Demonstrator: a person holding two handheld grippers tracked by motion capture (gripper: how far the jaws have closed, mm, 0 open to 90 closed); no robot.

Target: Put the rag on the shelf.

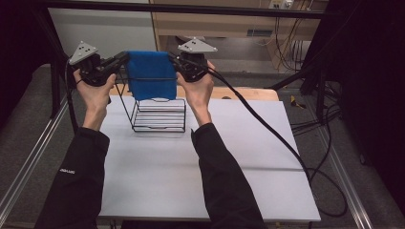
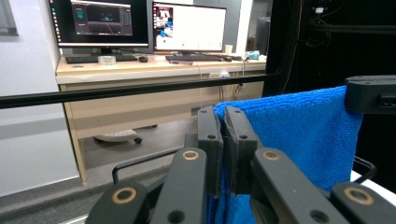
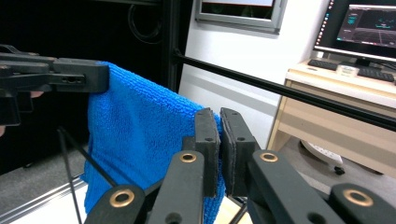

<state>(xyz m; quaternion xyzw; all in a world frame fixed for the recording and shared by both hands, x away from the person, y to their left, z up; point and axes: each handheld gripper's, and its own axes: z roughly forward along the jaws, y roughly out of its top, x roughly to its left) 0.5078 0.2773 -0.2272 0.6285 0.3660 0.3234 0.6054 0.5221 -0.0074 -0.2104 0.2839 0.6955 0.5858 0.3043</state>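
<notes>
Black sleeves (image 1: pixel 76 186) come up from the near edge, and your two forearms reach out over the white table (image 1: pixel 248 162). Farther on, your left hand (image 1: pixel 95 93) and right hand (image 1: pixel 198 90) are raised above the far half of the table, each holding its gripper. Your left gripper (image 1: pixel 125 58) has its jaws pressed together on one top corner of the blue cloth (image 1: pixel 152 74); in the left gripper view the cloth edge (image 2: pixel 299 135) is squeezed between the two black jaws, with no gap to speak of. Your right gripper (image 1: pixel 173 58) pinches the opposite top corner the same way, and in the right gripper view the cloth (image 3: pixel 135 135) runs from its shut jaws across to the other gripper's jaw at upper left. Between the two grippers the cloth is held up in the air, its top edge stretched roughly level and the rest hanging down. Its lower edge hangs at the top of a black wire rack (image 1: pixel 157 114) that stands on the far part of the table; you cannot tell whether cloth and rack touch. A black cable (image 1: pixel 267 129) trails from your right gripper over the table and off its right side. Beyond the table stands a wooden desk (image 2: pixel 140 88) with monitors (image 2: pixel 140 23) and a keyboard (image 2: pixel 93 58).
</notes>
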